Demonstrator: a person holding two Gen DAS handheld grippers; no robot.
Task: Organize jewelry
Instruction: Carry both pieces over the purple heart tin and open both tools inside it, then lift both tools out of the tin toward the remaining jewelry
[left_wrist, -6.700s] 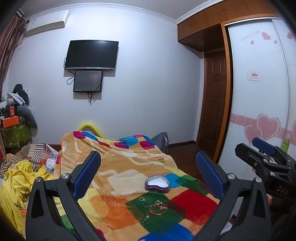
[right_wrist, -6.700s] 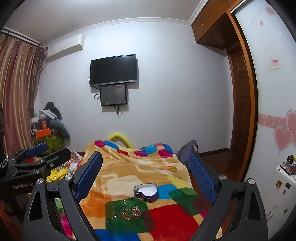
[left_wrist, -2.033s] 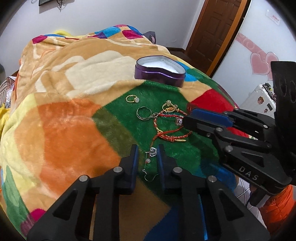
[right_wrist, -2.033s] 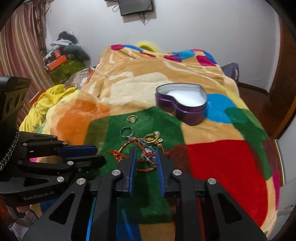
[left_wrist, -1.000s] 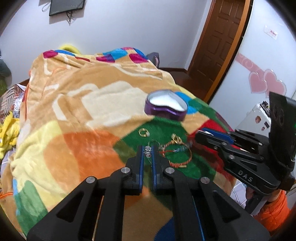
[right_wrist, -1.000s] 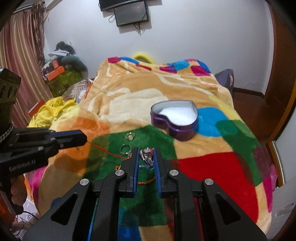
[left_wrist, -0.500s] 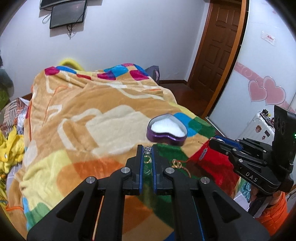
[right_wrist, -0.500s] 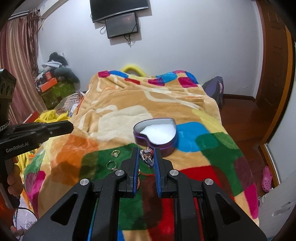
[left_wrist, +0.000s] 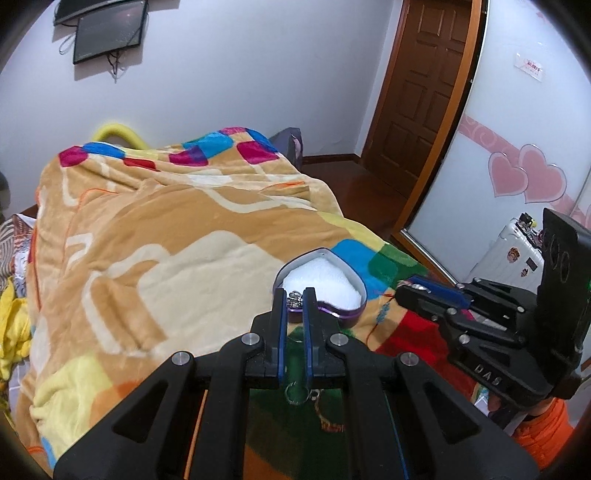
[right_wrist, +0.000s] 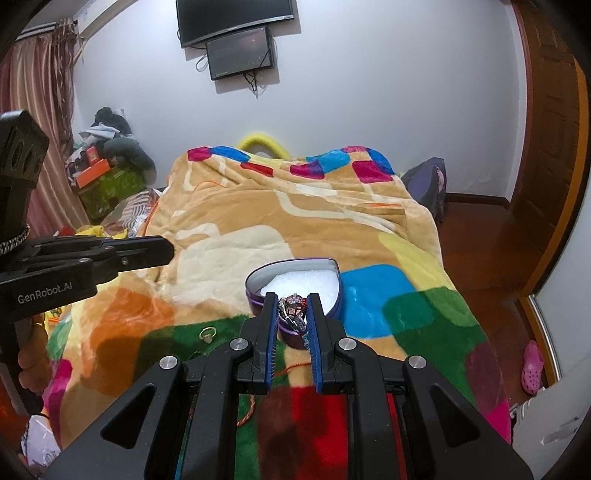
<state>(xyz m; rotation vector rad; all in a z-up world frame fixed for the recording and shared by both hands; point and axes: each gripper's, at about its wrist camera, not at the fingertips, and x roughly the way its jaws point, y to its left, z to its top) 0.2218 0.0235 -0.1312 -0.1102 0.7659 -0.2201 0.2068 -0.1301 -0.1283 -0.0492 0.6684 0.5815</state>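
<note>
Left wrist view: jaws pinch what looks like an earring (left_wrist: 294, 300); right gripper (right_wrist: 291, 314) clamps a bracelet (right_wrist: 293, 312).

Two grippers: left gripper (left_wrist: 294, 295) clamping one small silver earring (left_wrist: 294, 299), right gripper (right_wrist: 291, 306) clamping one tangle of bracelets (right_wrist: 293, 312). One purple heart-shaped tin (right_wrist: 295, 280) on one patchwork blanket (right_wrist: 258, 229). One gold ring (right_wrist: 207, 335) and one silver ring (left_wrist: 296, 392) on the green patch. Two wall screens, one brown door (left_wrist: 421, 92).
</note>
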